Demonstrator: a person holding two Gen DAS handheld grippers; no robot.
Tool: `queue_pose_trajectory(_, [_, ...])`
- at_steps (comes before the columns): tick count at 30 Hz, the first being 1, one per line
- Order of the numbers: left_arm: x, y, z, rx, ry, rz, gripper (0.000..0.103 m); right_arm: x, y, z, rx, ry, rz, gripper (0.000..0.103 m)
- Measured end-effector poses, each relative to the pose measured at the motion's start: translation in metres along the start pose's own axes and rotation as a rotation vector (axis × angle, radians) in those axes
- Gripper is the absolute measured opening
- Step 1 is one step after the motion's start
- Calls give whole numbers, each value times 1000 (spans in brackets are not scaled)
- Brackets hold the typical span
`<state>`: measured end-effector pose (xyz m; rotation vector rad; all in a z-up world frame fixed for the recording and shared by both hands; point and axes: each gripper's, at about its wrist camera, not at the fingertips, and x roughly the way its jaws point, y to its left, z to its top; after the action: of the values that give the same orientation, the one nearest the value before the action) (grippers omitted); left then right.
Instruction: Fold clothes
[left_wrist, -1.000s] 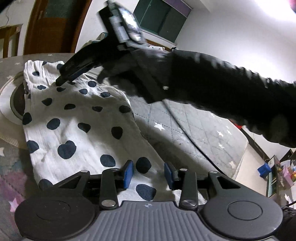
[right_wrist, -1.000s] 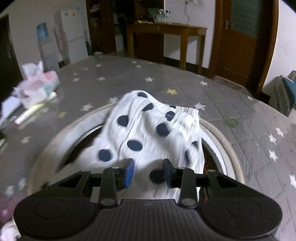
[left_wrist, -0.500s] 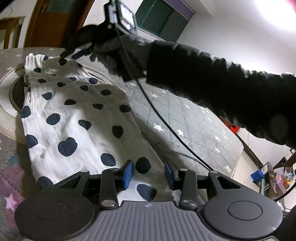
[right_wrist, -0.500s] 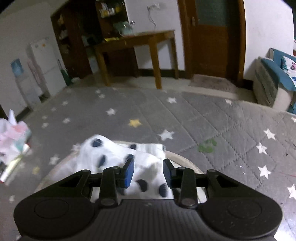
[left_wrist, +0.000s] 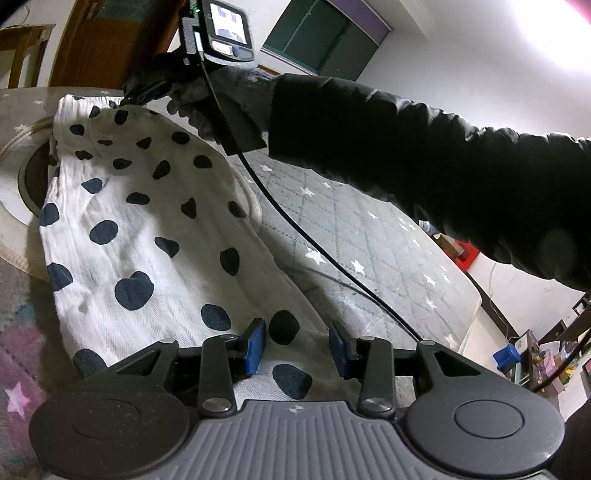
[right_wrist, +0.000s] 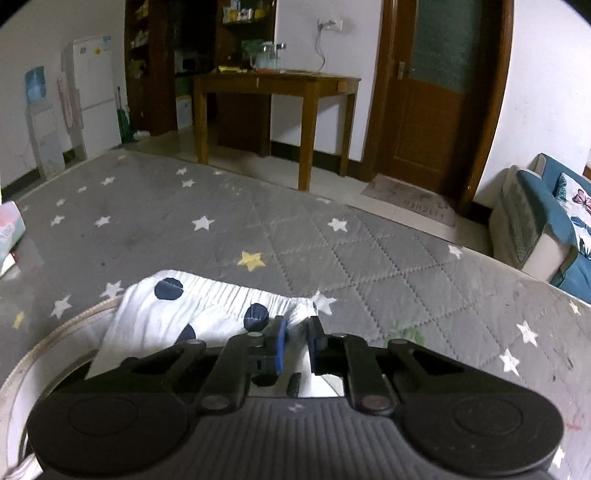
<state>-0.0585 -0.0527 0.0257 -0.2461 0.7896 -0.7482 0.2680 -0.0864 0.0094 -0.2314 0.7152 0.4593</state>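
Carpet (right_wrist: 369, 258), grey and quilted with white stars and one yellow star, covers the floor in both views, running back to a wooden table (right_wrist: 273, 88) and a brown door (right_wrist: 436, 92) at the far wall, with a blue sofa (right_wrist: 546, 229) at the right edge. On the carpet lies a round pale-rimmed mat (left_wrist: 14, 206) with a dark centre, and spread over it, reaching onto the carpet, is the white garment (left_wrist: 140, 229) with dark blue spots, its gathered waistband at the far end in the left wrist view. A black-sleeved arm (left_wrist: 424, 158) crosses above it, and a black cable (left_wrist: 295, 229) trails from the tool it carries. The right gripper (right_wrist: 295, 341) has its blue-padded jaws drawn close on a pinch of the waistband corner, with white cloth showing between them. The left gripper (left_wrist: 297, 347) sits at the garment's near end with its blue pads (left_wrist: 256, 345) held wide apart, the spotted cloth lying under and between them but not clamped.
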Motion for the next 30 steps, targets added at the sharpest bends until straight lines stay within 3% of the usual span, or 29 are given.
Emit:
queue_pose_trajectory(4, [-1,3,1,-3,-1,-4,41,4,2,4,-25,11,-8,13])
queue_pose_trajectory(6, [-1,6,3,-3,0,-6,41,3,-3,6,-5,21,23,19])
queue_pose_trajectory(9, [-3,10,4,-4,0,-8,41,-2,-6,8,-1,9,46,20])
queue_pose_trajectory(13, [-3,11,5,-4,-1,-8,42,2,-1,11,-38,13,28,10])
queue_pose_trajectory(16, [-4,12,5,-6,-1,-9,42,0,0,12,-38,13,45,10])
queue_pose_trajectory(18, [-4,13,5,-5,-1,-10,42,-2,-1,10,-39,15,56,16])
queue_pose_trajectory(20, [-5,14,6,-6,-1,-12,42,-4,0,7,-46,20,62,33])
queue_pose_trajectory(24, [-6,16,9,-6,0,-15,42,-3,6,-3,-80,18,50,32])
queue_pose_trajectory(28, [-6,16,10,-6,-1,-15,42,-4,14,-5,-133,3,9,19])
queue_pose_trajectory(30, [-6,15,10,-6,-1,-16,42,-8,17,-2,-167,-16,-12,17])
